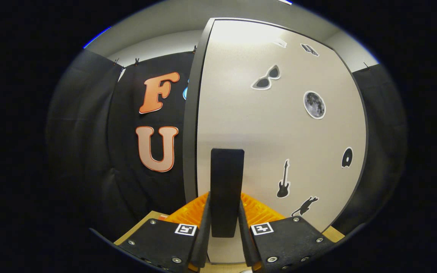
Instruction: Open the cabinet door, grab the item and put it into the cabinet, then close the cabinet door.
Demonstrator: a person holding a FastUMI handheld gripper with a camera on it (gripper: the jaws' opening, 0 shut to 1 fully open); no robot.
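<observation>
Fingers [224,227] clamped on both sides of the dark upright handle [226,189], against the pale cabinet door [241,121].

Could slip off the smooth handle if pulled at an angle. Stickers on door: sunglasses [266,78], moon [314,104], guitar [283,179]; no readable writing.

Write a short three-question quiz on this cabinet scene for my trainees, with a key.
1. True or false: the gripper has one finger on each side of the black handle on the cabinet door.
2. Which sticker is nearest the handle? A moon, B guitar, C sunglasses.
3. Fill in: the animal sticker just below the guitar is a ____.
Key: 1 true; 2 B; 3 cat.
</observation>
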